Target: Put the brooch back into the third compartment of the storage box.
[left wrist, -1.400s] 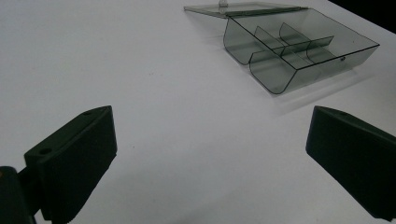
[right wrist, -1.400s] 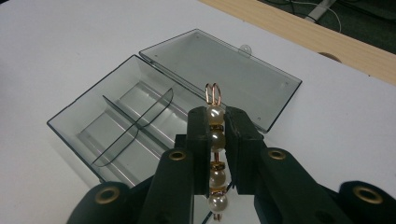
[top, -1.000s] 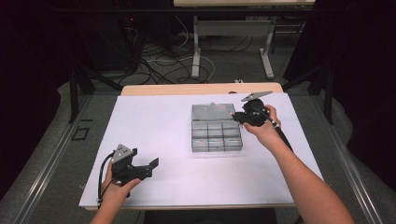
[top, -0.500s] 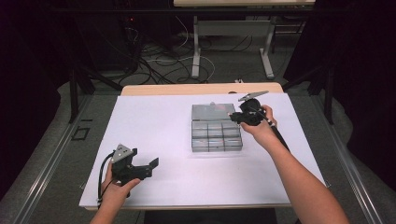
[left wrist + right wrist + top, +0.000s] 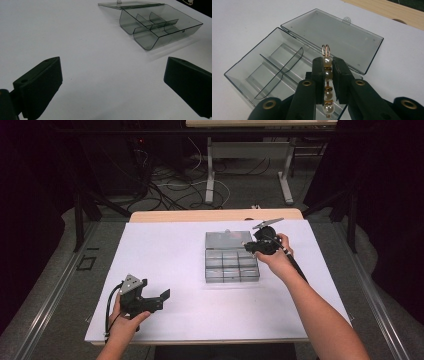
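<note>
Right gripper view: right gripper (image 5: 328, 67) clamps a pearl earring (image 5: 327, 75) above the open box (image 5: 244, 72), ready for dropping; left gripper (image 5: 112, 85), well short of the box, rests with jaws apart.

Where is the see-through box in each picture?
High view: the box sits right of the middle, beside the right tongs.
Left gripper view: the box is at the upper right.
Right gripper view: the box lies open behind the tongs.
Shared landmark: its open lid.

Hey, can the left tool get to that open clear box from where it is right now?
Probably yes: the left tool is open, holds nothing, and only bare white table lies between it and the clear box.
</note>
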